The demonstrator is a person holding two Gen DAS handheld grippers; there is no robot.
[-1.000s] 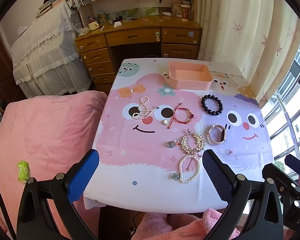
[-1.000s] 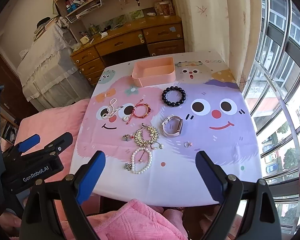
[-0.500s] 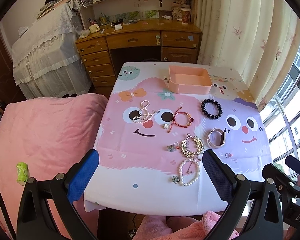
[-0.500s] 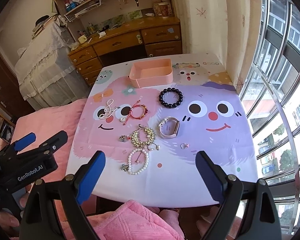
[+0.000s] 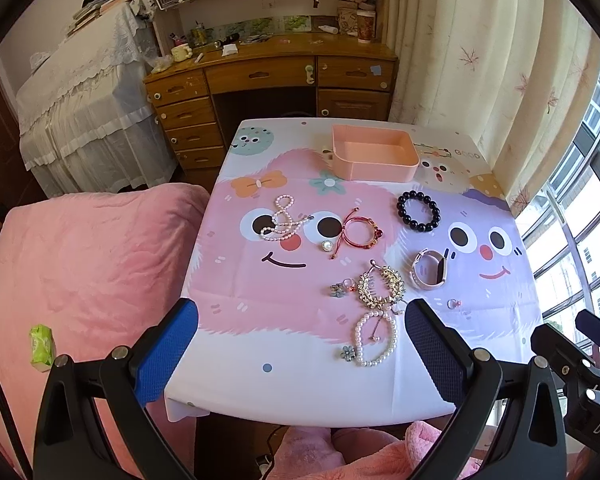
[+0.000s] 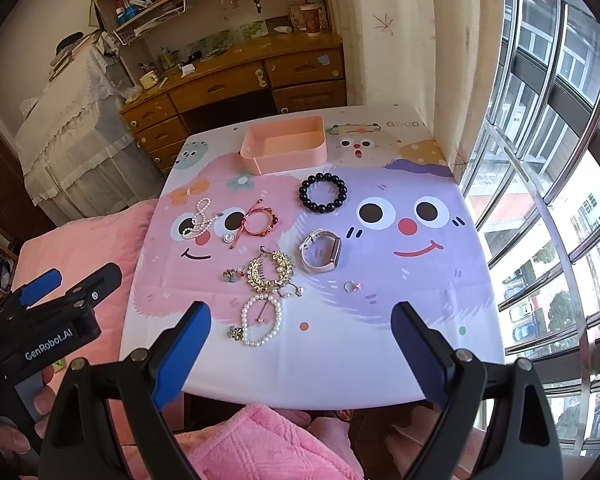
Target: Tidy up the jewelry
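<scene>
Both grippers idle, nothing picked yet. Left gripper (image 5: 302,346) jaws spread wide, empty, above the near table edge. Right gripper (image 6: 302,344) same: released, empty.

Jewelry all loose on the cloth (image 5: 236,280); tray (image 5: 374,156) at the far side looks empty. Pearl bracelet (image 5: 374,338) nearest, gold comb (image 5: 381,289) just beyond it and touching or overlapping. Watch (image 5: 430,274) right of the comb, black beads (image 5: 418,212) just before the tray, red bracelet (image 5: 358,234) and pearl strand (image 5: 282,220) mid-left.

My take on the first pick: go for an isolated piece, beads or watch, straight down, pinch one side of the loop, lift clear before moving to the tray. Leave the comb/pearl cluster until later, since a charm (image 5: 347,354) sits against the pearls and may drag.

Hard to read: small ring (image 5: 453,303) and the charms (image 5: 340,288) left of the comb are too small to identify. Can't tell whether the pearl bracelet's clasp chain is hooked on the comb. Tray floor partly hidden by its near wall.
</scene>
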